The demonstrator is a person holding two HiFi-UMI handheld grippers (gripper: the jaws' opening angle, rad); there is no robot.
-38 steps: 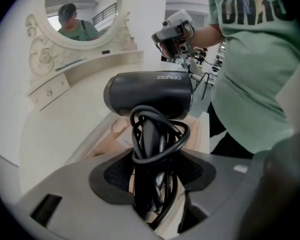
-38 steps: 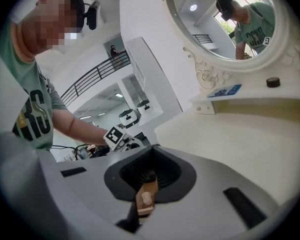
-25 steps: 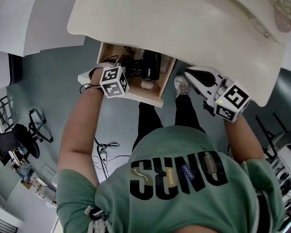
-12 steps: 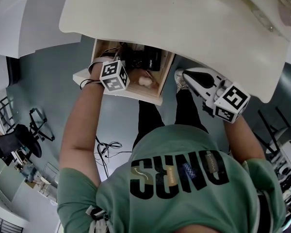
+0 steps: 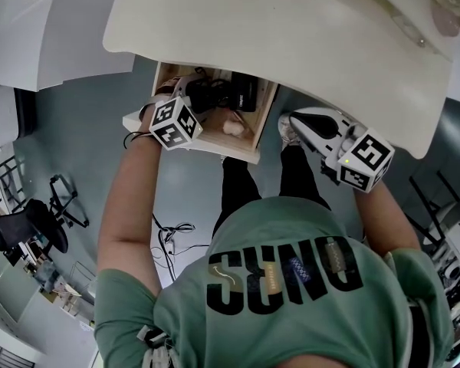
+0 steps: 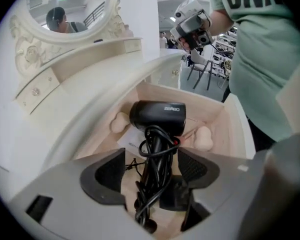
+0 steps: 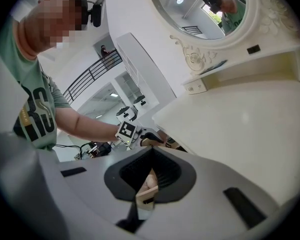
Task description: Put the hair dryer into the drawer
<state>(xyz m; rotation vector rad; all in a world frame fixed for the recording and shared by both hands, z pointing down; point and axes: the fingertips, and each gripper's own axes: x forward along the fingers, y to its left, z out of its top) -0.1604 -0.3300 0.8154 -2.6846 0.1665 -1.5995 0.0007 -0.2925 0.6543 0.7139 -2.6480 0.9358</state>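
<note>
The black hair dryer [image 6: 157, 116] lies inside the open wooden drawer [image 6: 235, 129], its cord bunched along the handle. My left gripper [image 6: 151, 169] hovers over it with jaws opening. The handle and cord run between the pads, which do not press on them. From the head view the hair dryer [image 5: 215, 94] shows in the drawer [image 5: 215, 142] under the tabletop edge, with the left gripper [image 5: 188, 92] above the drawer's left part. My right gripper [image 5: 291, 121] hangs beside the drawer's right end, shut and empty. In its own view the right gripper [image 7: 150, 156] points at the drawer's corner [image 7: 147, 194].
The cream vanity tabletop [image 5: 291, 37] overhangs the drawer's back half. Two pale round things [image 6: 204, 138] and a paper slip [image 6: 132, 141] also lie in the drawer. An oval mirror [image 7: 210, 9] stands on the vanity. Cables [image 5: 169, 232] lie on the grey floor.
The left gripper's marker cube has shifted a little left and away from the hair dryer. The hair dryer stays lying in the drawer. The right gripper has kept still.
</note>
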